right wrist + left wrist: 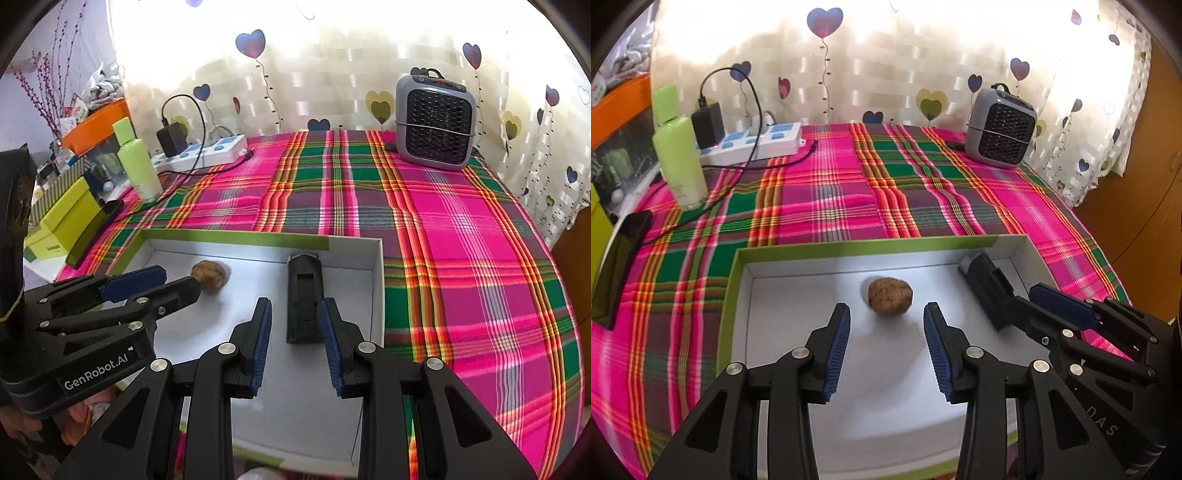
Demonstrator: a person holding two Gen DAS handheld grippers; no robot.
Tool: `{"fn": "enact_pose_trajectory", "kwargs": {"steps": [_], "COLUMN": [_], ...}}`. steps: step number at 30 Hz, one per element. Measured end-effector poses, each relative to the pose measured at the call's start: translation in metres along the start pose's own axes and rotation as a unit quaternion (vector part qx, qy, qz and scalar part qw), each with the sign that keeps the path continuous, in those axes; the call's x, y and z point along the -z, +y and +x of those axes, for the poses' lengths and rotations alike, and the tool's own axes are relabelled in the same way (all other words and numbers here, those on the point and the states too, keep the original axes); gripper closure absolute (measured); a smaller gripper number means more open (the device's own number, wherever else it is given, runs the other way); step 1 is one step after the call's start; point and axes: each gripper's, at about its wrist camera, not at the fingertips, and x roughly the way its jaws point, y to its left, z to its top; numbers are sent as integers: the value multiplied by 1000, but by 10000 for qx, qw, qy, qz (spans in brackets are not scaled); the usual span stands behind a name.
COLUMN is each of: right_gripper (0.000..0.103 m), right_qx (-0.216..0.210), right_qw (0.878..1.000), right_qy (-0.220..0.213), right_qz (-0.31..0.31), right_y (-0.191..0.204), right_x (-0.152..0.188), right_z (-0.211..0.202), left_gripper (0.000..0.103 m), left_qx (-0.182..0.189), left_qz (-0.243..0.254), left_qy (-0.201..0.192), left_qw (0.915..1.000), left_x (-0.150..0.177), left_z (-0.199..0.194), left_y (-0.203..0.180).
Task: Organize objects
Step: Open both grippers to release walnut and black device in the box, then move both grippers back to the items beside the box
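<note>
A shallow white box with a green rim [740,280] [378,280] lies on the plaid cloth. A brown walnut [890,296] [209,275] rests inside it toward the back. A black rectangular device [988,291] [304,301] lies inside it by the right wall. My left gripper [886,317] is open and empty, just short of the walnut; it also shows in the right wrist view [173,282]. My right gripper [295,310] is open with its fingers on either side of the device's near end, not closed on it; it also shows in the left wrist view [1027,299].
A green bottle [679,155] [138,166], a power strip with a charger and cable [757,140] [199,151] and a dark phone [617,266] [92,232] lie at the left. A grey fan heater [999,129] [436,125] stands at the back right. Boxes [62,221] sit beyond the left edge.
</note>
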Motion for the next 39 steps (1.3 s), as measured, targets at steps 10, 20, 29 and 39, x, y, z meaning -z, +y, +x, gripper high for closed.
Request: {"fn": "enact_pose_trajectory", "kwargs": {"steps": [10,20,29,39], "right_gripper": [74,74,74,74], "right_qx": [-21,-91,-149,-253], "right_qw": [9999,9996,9993,9991], "right_qy": [-122,-248,-354,-332], "right_qz": [24,56,42,72], "right_y": [4,9,12,12], "right_x": [15,36,59,88], "right_z": [-22,-48,-69,-79], "left_gripper": [63,63,62,61], "left_qx": [64,43,36,-4], "left_qz": [-86,-129,-164,-247], "left_qy": [-100,-221,-312,-472], "left_qw": [9999,9997,9994,9986], "left_x": [20,44,78,111], "left_z": [-27,-54,-76,-95], "left_y": [-4,-5,1,10]}}
